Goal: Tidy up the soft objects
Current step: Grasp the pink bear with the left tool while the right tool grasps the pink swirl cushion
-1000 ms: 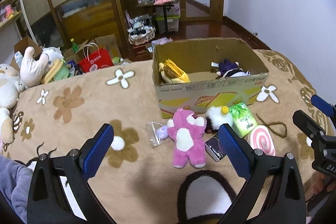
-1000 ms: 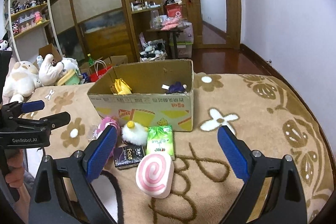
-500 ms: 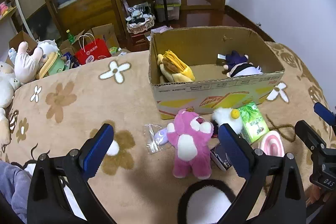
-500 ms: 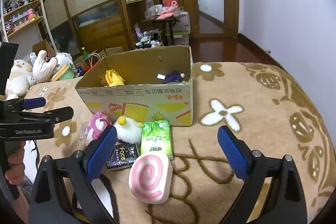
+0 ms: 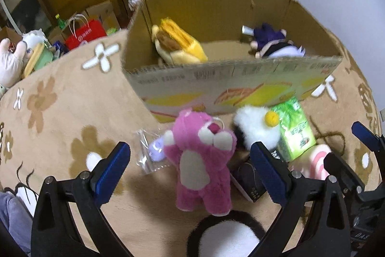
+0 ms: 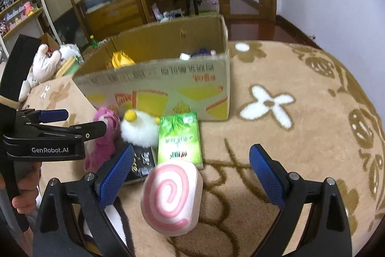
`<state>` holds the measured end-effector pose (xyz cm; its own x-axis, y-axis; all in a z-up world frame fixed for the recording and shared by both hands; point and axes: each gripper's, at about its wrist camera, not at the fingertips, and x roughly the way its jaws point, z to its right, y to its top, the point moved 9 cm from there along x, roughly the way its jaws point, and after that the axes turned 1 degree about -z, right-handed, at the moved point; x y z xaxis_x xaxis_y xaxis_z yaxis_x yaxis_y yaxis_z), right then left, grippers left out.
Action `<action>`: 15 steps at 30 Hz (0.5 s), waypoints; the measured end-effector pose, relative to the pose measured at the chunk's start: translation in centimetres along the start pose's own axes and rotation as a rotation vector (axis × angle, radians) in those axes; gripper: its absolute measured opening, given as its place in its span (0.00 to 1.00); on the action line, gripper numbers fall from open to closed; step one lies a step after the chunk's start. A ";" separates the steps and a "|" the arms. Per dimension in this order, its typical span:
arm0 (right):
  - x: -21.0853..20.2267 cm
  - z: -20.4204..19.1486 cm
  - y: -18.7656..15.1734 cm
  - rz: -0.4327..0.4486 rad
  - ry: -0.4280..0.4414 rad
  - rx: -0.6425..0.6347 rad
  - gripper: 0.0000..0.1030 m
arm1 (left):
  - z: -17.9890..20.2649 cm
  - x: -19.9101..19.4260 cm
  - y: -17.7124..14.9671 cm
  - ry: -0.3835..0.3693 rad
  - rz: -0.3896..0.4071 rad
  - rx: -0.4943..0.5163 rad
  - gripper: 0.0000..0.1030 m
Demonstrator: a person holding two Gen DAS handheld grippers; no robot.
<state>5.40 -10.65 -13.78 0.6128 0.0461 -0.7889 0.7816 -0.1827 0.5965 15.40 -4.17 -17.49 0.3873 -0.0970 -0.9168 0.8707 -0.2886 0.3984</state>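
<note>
A pink plush bear (image 5: 202, 160) lies on the flowered blanket in front of the cardboard box (image 5: 231, 86), right between the wide-apart fingers of my open left gripper (image 5: 190, 172). Beside it sits a white fluffy toy with a yellow ball (image 5: 257, 129). Inside the box lie a yellow plush (image 5: 178, 45) and a purple doll (image 5: 274, 45). My open right gripper (image 6: 190, 175) hovers over a pink swirl cushion (image 6: 172, 196). In the right wrist view the bear (image 6: 105, 134) shows behind the left gripper's fingers (image 6: 72, 129).
A green tissue pack (image 6: 179, 141), a black packet (image 6: 142, 163) and a clear plastic bag (image 5: 146, 153) lie near the toys. More plush toys (image 5: 14, 57) and a red bag (image 5: 84, 33) sit at the far left. Shelves and a door stand behind.
Both grippers have moved forward and down toward the toys. The pink bear now sits between the left fingers and the swirl cushion is closer to the right ones. Both stay open.
</note>
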 end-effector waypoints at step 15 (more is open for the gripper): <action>2.9 -0.5 -3.3 -0.161 -0.002 -0.019 0.90 | 0.0 4.1 -2.5 -0.078 -0.146 -0.056 0.68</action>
<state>4.68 -9.46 -17.95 0.4793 0.0715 -0.8747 0.8717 -0.1549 0.4650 14.80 -3.84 -22.25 0.2329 -0.1325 -0.9634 0.9323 -0.2515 0.2599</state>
